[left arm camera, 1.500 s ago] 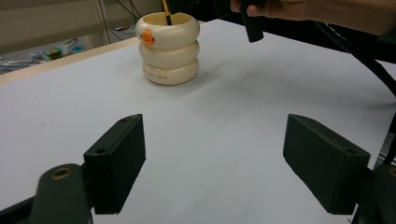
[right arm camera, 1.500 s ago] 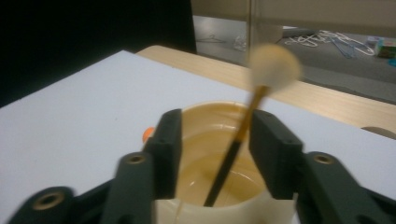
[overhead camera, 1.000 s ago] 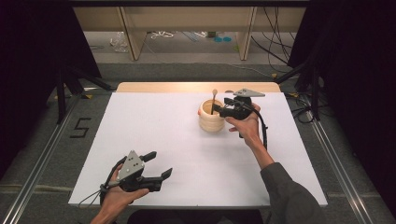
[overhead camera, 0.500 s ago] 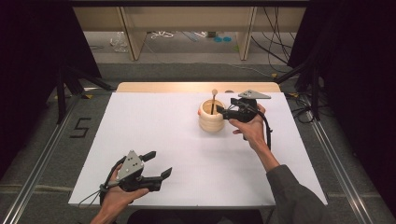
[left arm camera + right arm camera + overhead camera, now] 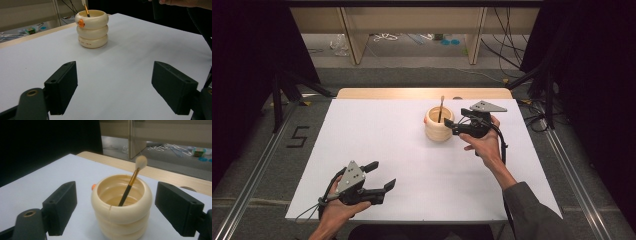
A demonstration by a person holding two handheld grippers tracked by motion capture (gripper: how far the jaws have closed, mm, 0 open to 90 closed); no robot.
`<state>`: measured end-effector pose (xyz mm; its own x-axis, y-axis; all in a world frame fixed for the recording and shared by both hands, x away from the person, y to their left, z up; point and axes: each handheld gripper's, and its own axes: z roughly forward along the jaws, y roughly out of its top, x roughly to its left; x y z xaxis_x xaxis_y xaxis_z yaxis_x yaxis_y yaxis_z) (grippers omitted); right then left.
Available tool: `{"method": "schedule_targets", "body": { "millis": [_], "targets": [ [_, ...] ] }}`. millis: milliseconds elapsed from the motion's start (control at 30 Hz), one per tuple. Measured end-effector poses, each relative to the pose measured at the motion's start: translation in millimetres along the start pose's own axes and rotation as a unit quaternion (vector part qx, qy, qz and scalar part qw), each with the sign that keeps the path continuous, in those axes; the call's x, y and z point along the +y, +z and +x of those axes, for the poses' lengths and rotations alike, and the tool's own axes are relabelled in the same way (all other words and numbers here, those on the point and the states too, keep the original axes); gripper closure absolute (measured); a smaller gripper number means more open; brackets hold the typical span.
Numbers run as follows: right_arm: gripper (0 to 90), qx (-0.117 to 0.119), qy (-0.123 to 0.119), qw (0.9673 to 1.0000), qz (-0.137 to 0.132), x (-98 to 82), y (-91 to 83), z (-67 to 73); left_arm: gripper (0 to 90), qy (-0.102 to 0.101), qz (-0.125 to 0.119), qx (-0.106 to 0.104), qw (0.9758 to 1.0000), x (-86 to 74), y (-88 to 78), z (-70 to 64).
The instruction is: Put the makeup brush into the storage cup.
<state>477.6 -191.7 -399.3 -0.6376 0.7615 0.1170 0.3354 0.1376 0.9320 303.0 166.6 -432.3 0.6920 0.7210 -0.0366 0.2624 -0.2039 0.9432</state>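
A cream ringed cup (image 5: 438, 128) stands on the white table top (image 5: 377, 130), right of the middle. In it leans a thin brush (image 5: 441, 107) with its pale tuft up. My right gripper (image 5: 450, 127) hovers just right of the cup, pointing at it. Its jaws have just been opening and now stand open, holding nothing. The right gripper view has the cup (image 5: 122, 205) and the brush (image 5: 130, 186) close ahead of the right gripper (image 5: 117, 210). My left gripper (image 5: 383, 175) rests open at the near left, facing the cup (image 5: 92, 30) from far off.
A wooden strip (image 5: 422, 93) borders the table's far edge. Behind it stand wooden shelf legs (image 5: 475, 35) and loose cables (image 5: 512, 55) on the floor. Dark curtains flank both sides. A floor mark "5" (image 5: 297, 136) lies left of the table.
My right gripper has drawn back to the right, away from the cup's rim, and its jaws have spread. The brush stays in the cup. The left gripper has not moved.
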Motion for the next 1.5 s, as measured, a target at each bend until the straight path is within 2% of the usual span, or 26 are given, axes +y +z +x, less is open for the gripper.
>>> {"method": "schedule_targets", "body": {
  "millis": [67, 133, 300, 333, 367, 433, 467, 667, 700, 733, 800, 867, 900, 933, 1033, 1067, 1100, 1133, 1167, 1200, 1233, 1267, 1333, 1500],
  "targets": [
    [18.0, -0.002, -0.009, 0.9999, -0.006, 0.0, -3.1, 1.4, 20.8, 0.000, -0.001, 0.000, 1.0000, 0.0, -0.2, 0.1],
    [17.6, 0.002, -0.001, 1.0000, -0.005, -0.3, -7.5, 5.3, 20.8, 0.000, -0.002, 0.001, 1.0000, 0.2, -0.3, 0.1],
    [17.4, 0.010, -0.005, 0.9998, -0.018, -2.6, -16.7, 10.4, 20.9, 0.001, -0.002, 0.001, 1.0000, 0.4, -0.5, 0.4],
    [17.3, 0.009, -0.002, 0.9999, -0.012, -3.1, -20.3, 12.3, 20.8, 0.002, -0.002, 0.000, 1.0000, 0.6, -0.5, 0.4],
    [17.1, 0.012, -0.008, 0.9996, -0.022, -3.9, -21.4, 12.3, 20.8, 0.002, -0.002, 0.000, 1.0000, 0.6, -0.6, 0.4],
    [17.0, 0.015, -0.001, 0.9997, -0.018, -4.8, -25.4, 15.1, 20.8, 0.001, -0.002, 0.001, 1.0000, 0.5, -0.4, 0.3],
    [17.0, 0.014, -0.010, 0.9996, -0.024, -5.2, -27.1, 14.7, 20.8, 0.001, -0.002, 0.001, 1.0000, 0.5, -0.4, 0.2],
    [16.1, 0.021, -0.006, 0.9996, -0.015, -12.1, -36.5, 19.1, 20.8, 0.001, -0.006, -0.002, 1.0000, 0.6, -0.1, 0.7],
    [16.2, 0.017, -0.018, 0.9995, -0.021, -12.9, -37.5, 18.2, 20.8, 0.001, -0.007, -0.002, 1.0000, 0.6, 0.0, 0.8],
    [16.2, 0.022, -0.008, 0.9996, -0.015, -13.9, -40.2, 20.2, 20.8, 0.001, -0.002, 0.001, 1.0000, 1.0, -0.8, 0.5],
    [16.2, 0.023, -0.009, 0.9996, -0.012, -15.0, -42.5, 20.4, 20.8, -0.003, -0.003, 0.001, 1.0000, 0.9, -0.7, 0.0],
    [16.2, 0.018, -0.019, 0.9994, -0.024, -16.8, -44.0, 19.3, 20.8, -0.004, -0.003, 0.001, 1.0000, 0.9, -0.8, -0.1],
    [16.2, 0.024, -0.009, 0.9996, -0.014, -17.7, -46.2, 20.6, 20.8, -0.002, -0.003, 0.002, 1.0000, 1.0, -0.9, 0.0],
    [16.3, 0.023, -0.009, 0.9996, -0.011, -18.6, -48.0, 20.6, 20.8, 0.001, -0.004, 0.001, 1.0000, 1.2, -1.0, 0.4],
    [16.2, 0.019, -0.021, 0.9994, -0.022, -20.8, -50.8, 19.5, 20.8, -0.001, -0.003, 0.002, 1.0000, 1.2, -1.0, 0.4],
    [16.2, 0.020, -0.018, 0.9996, -0.012, -20.7, -53.3, 20.6, 20.8, -0.001, -0.004, 0.001, 1.0000, 1.2, -1.0, 0.4],
    [16.2, 0.022, -0.015, 0.9995, -0.014, -21.0, -54.1, 21.2, 20.8, 0.000, -0.004, 0.001, 1.0000, 1.2, -0.9, 0.5],
    [16.3, 0.017, -0.024, 0.9994, -0.018, -20.9, -56.3, 21.1, 20.8, 0.000, -0.004, 0.002, 1.0000, 1.2, -0.9, 0.4],
    [16.3, 0.021, -0.018, 0.9994, -0.020, -21.7, -57.9, 22.3, 20.8, 0.000, -0.004, 0.001, 1.0000, 1.2, -1.0, 0.3],
    [16.3, 0.018, -0.025, 0.9992, -0.024, -22.2, -58.6, 21.8, 20.8, 0.000, -0.004, 0.001, 1.0000, 1.2, -1.0, 0.4],
    [16.3, 0.024, -0.016, 0.9994, -0.018, -23.7, -59.7, 23.5, 20.8, 0.000, -0.004, 0.002, 1.0000, 1.3, -1.0, 0.4],
    [16.3, 0.023, -0.020, 0.9994, -0.019, -25.4, -61.3, 22.9, 20.8, 0.000, -0.004, 0.002, 1.0000, 1.3, -1.0, 0.3],
    [16.3, 0.023, -0.015, 0.9996, -0.011, -28.2, -64.1, 23.1, 20.7, -0.001, -0.005, 0.002, 1.0000, 1.4, -1.1, 0.2],
    [16.3, 0.028, -0.009, 0.9995, -0.012, -33.5, -69.3, 22.9, 20.7, -0.001, -0.006, 0.003, 1.0000, 1.7, -1.3, 0.4]
  ]
}}
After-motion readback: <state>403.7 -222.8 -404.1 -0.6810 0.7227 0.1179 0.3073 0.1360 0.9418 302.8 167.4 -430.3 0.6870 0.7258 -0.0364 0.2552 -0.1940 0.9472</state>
